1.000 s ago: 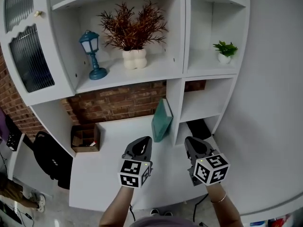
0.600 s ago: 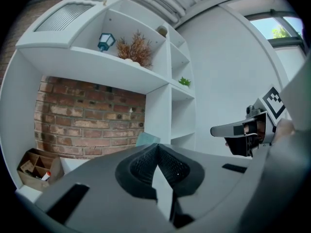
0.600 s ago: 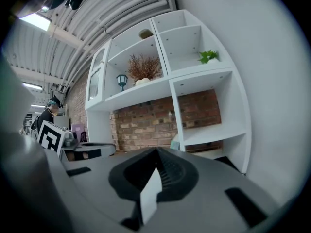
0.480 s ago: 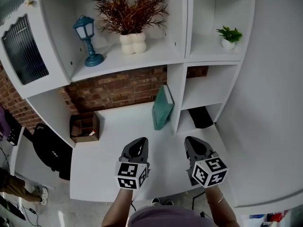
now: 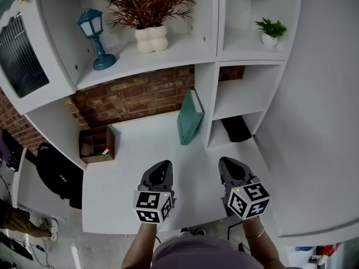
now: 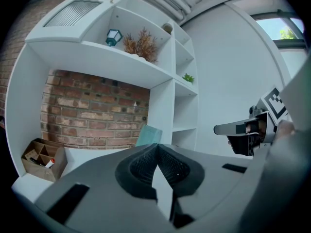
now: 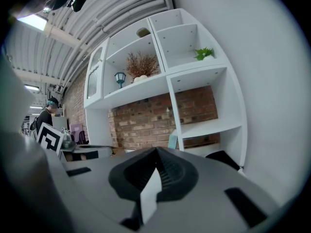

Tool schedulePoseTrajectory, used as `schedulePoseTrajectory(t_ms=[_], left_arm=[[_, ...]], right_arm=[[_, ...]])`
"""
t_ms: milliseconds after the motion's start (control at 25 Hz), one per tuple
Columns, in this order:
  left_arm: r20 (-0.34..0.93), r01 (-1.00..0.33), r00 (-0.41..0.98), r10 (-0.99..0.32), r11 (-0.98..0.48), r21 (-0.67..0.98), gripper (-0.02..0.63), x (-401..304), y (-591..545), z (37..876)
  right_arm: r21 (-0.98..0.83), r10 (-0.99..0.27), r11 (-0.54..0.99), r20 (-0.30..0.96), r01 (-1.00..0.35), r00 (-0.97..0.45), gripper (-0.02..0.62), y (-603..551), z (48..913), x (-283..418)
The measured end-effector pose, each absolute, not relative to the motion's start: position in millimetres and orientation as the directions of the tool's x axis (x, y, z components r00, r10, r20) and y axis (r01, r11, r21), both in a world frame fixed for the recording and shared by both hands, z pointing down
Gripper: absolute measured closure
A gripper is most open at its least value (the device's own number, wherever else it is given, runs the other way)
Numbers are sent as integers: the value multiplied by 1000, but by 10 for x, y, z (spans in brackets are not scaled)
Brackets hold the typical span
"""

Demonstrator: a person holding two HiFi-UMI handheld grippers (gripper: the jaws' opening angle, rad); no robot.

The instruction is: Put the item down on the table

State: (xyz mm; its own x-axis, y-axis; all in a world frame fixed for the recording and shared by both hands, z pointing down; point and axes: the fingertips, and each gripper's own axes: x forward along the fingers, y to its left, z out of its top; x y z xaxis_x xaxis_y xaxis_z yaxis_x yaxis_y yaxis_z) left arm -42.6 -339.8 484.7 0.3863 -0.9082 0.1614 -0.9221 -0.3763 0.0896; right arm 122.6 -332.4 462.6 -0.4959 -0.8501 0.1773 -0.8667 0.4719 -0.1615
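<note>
Here, closed empty left tongs (image 5: 161, 167) and right tongs (image 5: 229, 164) hover above white table (image 5: 140, 144), brick wall (image 5: 129, 97) behind.

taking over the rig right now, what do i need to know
Left gripper: shut, nothing between the jaws.
Right gripper: shut, also empty.
Both are side by side above the near part of the white table.
Things: a teal book stands on the table, leaning against the shelf upright; a cardboard box sits at the table's left end.
Done: nothing is held, so the item seems already set down, possibly the book.
Left: probably nothing.
</note>
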Motion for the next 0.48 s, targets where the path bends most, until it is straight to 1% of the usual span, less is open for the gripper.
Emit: schedulePoseTrajectory(t_ms=[480], left_arm=[[174,-922,385,-906,-369,118,604,-475,-3355,4908]], right_arm=[[-190,-846,474,174,-860,-505,603,-3291,4669,1208]])
